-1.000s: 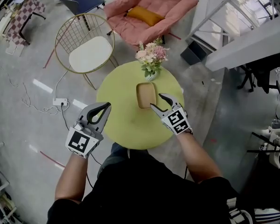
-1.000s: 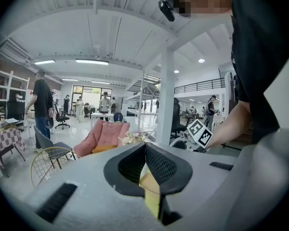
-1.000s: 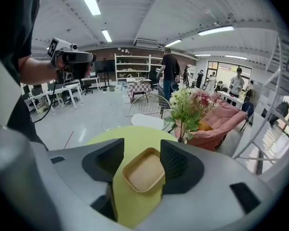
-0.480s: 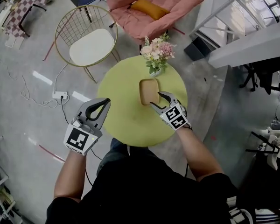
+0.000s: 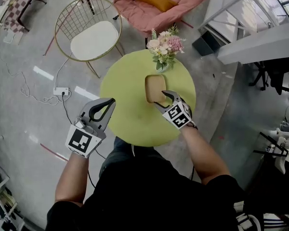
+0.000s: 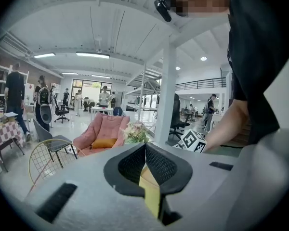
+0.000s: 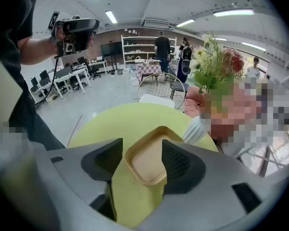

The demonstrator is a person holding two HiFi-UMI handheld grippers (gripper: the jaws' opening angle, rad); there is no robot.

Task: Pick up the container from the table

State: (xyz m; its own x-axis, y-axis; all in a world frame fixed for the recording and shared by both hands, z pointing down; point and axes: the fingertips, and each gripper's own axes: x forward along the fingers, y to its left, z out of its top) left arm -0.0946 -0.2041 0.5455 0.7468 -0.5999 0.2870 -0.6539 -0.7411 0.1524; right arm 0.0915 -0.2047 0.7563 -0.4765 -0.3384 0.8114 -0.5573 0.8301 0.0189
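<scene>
The container [image 5: 155,87] is a shallow tan rounded-rectangle tray lying on the round yellow-green table [image 5: 130,117]. My right gripper [image 5: 162,99] points steeply down at its near end. Its jaws are opening, and in the right gripper view the near end of the container [image 7: 147,160] shows between the two pads of the right gripper [image 7: 142,146], neither pad pressing on it. My left gripper [image 5: 110,101] hangs over the table's left edge, away from the container, shut with nothing in it. In the left gripper view the tips of the left gripper [image 6: 145,146] meet.
A vase of pink and white flowers [image 5: 164,47] stands just behind the container at the table's far edge. Beyond the table are a gold wire chair [image 5: 89,28] and a pink armchair [image 5: 164,4]. A power strip [image 5: 61,91] with cables lies on the floor at left.
My right gripper has come down and forward to the container's near end, with its jaws a little wider. The left gripper has sunk slightly and stays shut.
</scene>
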